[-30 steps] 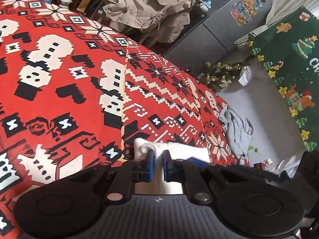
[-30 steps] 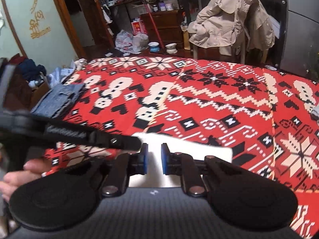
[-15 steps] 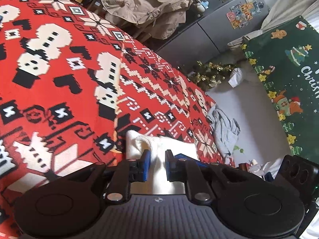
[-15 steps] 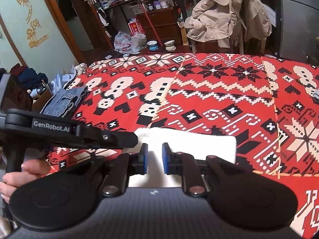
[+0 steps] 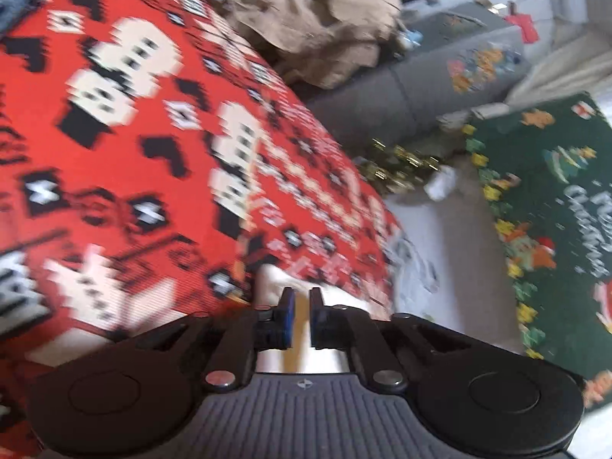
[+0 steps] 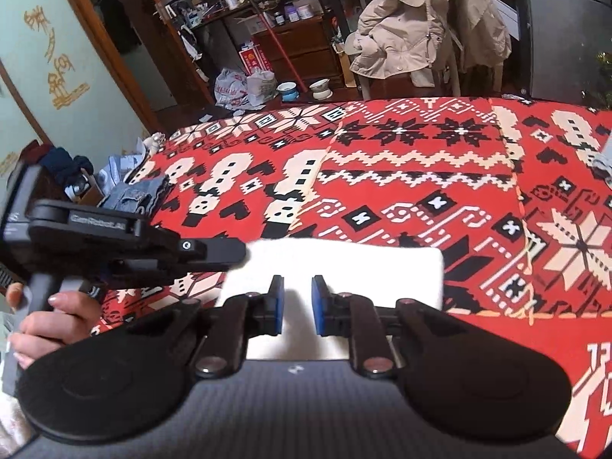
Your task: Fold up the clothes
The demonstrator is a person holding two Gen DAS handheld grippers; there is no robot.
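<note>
Blur smears the left wrist view. The left gripper (image 5: 298, 300) points down at the near end of a folded white cloth (image 5: 272, 281) that lies on a red patterned blanket (image 5: 114, 145); its jaws are closing with a narrow gap left between the blue pads (image 5: 287, 317), and whether they pinch the cloth cannot be told. Past the blanket's edge are a beige coat (image 5: 317, 23), a grey cabinet (image 5: 420, 88) and a green Christmas mat (image 5: 554, 206) on the floor.

In the right wrist view, the right gripper (image 6: 298, 292) hovers over the same folded white cloth (image 6: 367, 267), its jaws a little apart with nothing visibly pinched between the pads. The cloth lies flat as a neat rectangle on the blanket (image 6: 420, 160). The left gripper (image 6: 214, 250) reaches to the cloth's left end, held by a hand (image 6: 49, 319). Folded denim (image 6: 134, 197) sits at the blanket's left edge. Two small bowls (image 6: 304, 90) stand on the floor beyond; their contents cannot be made out.
</note>
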